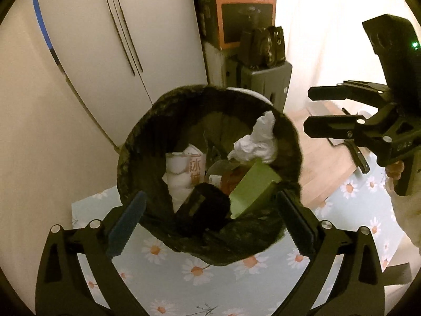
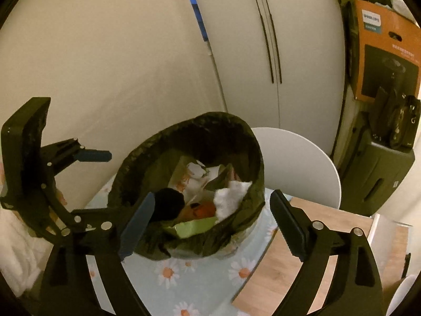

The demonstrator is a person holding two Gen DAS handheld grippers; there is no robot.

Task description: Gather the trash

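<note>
Bin [image 1: 136, 158], lined with a dark bag [image 1: 236, 252], standing on a daisy-print cloth [image 1: 200, 284] near the cloth's far edge, close to the wall [image 1: 34, 131]; bag rim folded over the bin's lip all round. Contents, as seen from above: crumpled white tissue [image 1: 259, 142] against the far right side of the rim; green carton [image 1: 254, 187] tilted at the near right; white printed wrapper [image 1: 184, 168] at the left; a dark rounded item [image 1: 208, 205] at the near side, kind cannot be told; an orange-brown item [image 1: 229, 181] half hidden between the carton and the wrapper. Left gripper [image 1: 210, 223]: jaws wide apart, holding nothing, poised over the bin's near rim with one finger to each side. Right gripper [image 2: 210, 223]: jaws likewise wide, holding nothing, over the near rim from the other side; in the left view it shows at the right edge, clear of the bin. Surroundings: white cabinet [image 1: 131, 39] behind the bin; white chair [image 2: 302, 166] just beside it; orange box [image 1: 244, 10] on a grey case [image 1: 265, 81] further back; wood floor [image 2: 276, 276] past the cloth's right edge.
</note>
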